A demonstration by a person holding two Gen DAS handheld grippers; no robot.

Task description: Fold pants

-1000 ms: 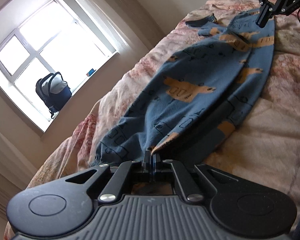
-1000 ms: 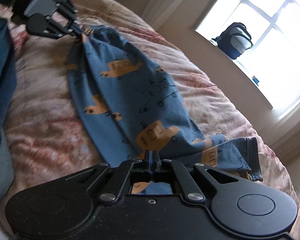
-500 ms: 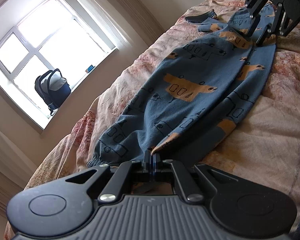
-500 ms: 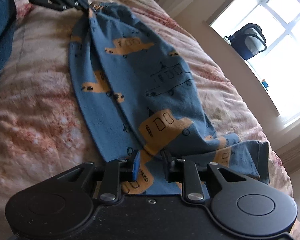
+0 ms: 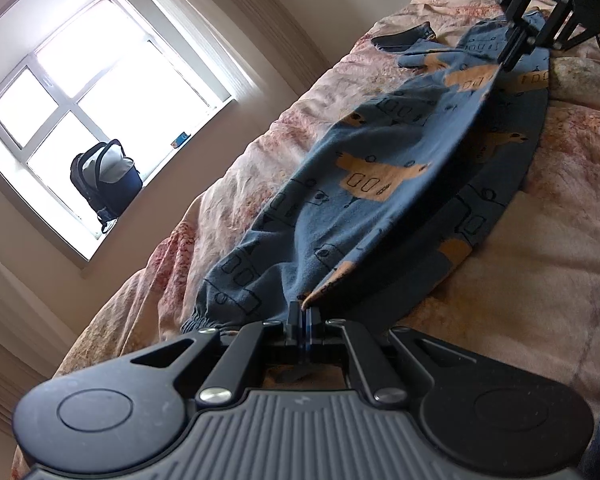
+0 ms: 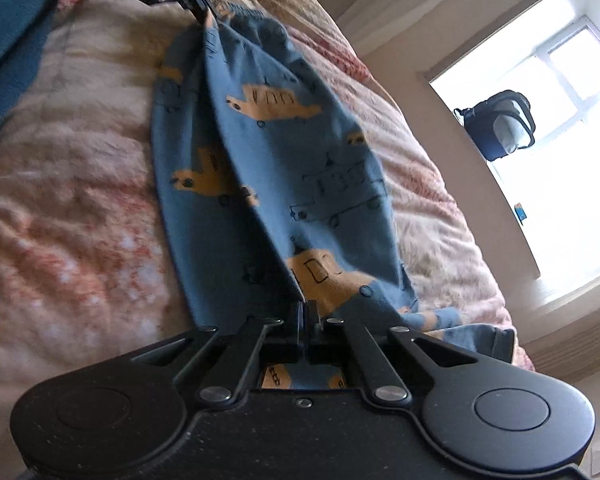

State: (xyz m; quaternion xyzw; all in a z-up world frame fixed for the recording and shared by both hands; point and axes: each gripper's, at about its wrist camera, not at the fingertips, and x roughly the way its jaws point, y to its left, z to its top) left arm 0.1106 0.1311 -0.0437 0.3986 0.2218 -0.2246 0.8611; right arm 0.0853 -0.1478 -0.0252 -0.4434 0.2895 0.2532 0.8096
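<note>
We find blue soft-knit pants with orange vehicle print [image 5: 380, 184] stretched between both tongs over pink quilted bed cover [image 5: 540, 240]. Left gripper [image 5: 302, 312] pinches fold edge; right gripper [image 6: 304, 312], jaws just re-closed, pinches opposite end. We judge fabric light, limp, stretchy; hold at edges.

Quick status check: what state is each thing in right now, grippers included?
Pants: on the bed, top layer lifted along one edge, stretched between both grippers.
Left gripper: shut on the pants.
Right gripper: just reclosed, shut on the pants.
Backpack: upright on the windowsill.
Bed cover: rumpled.
</note>
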